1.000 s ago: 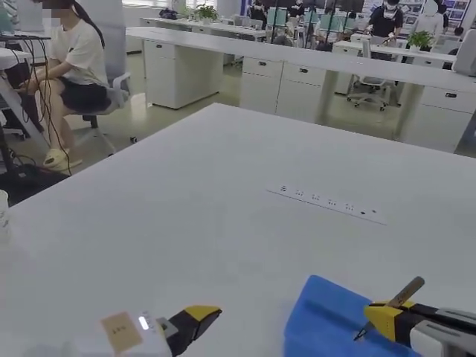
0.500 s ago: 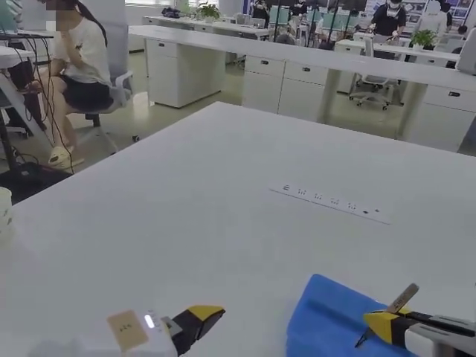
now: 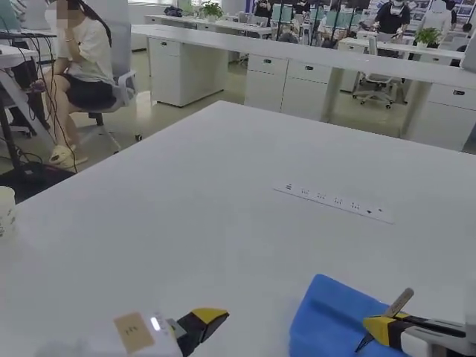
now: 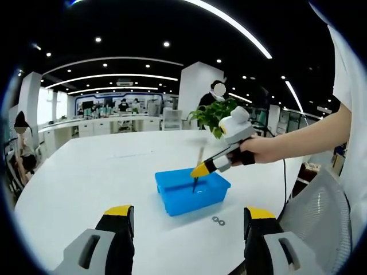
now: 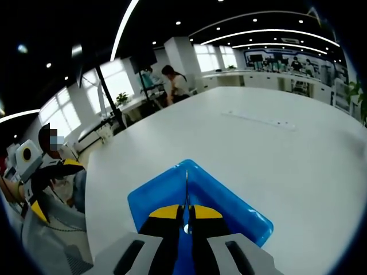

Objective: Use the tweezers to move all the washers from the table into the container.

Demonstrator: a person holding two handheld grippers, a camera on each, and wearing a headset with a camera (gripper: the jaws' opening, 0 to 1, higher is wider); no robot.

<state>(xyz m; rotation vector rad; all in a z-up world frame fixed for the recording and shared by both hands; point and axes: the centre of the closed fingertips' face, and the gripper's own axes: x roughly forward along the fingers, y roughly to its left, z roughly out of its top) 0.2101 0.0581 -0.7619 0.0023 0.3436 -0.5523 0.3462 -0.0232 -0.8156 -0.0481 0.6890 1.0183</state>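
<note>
The drop-off step looks to be in hand: the right tongs (image 5: 186, 213) are pressed together on the tweezers (image 5: 186, 188), whose tips reach down into the blue container (image 5: 229, 206), which sits at 5 o'clock in the head view. Whether a washer sits between the tips I cannot tell. The left tongs (image 4: 189, 213) hang spread and empty above the bench (image 3: 223, 193), well apart from the work, at 7 o'clock in the head view. Two washers (image 4: 217, 219) lie on the bench just beside the container, at its 5 o'clock in the left gripper view. The next move is likely to lift the tweezers clear of the wall, swing them over to that pair and nip one by its rim. A washer is a thin, flat target, so that probably calls for a low angle.
</note>
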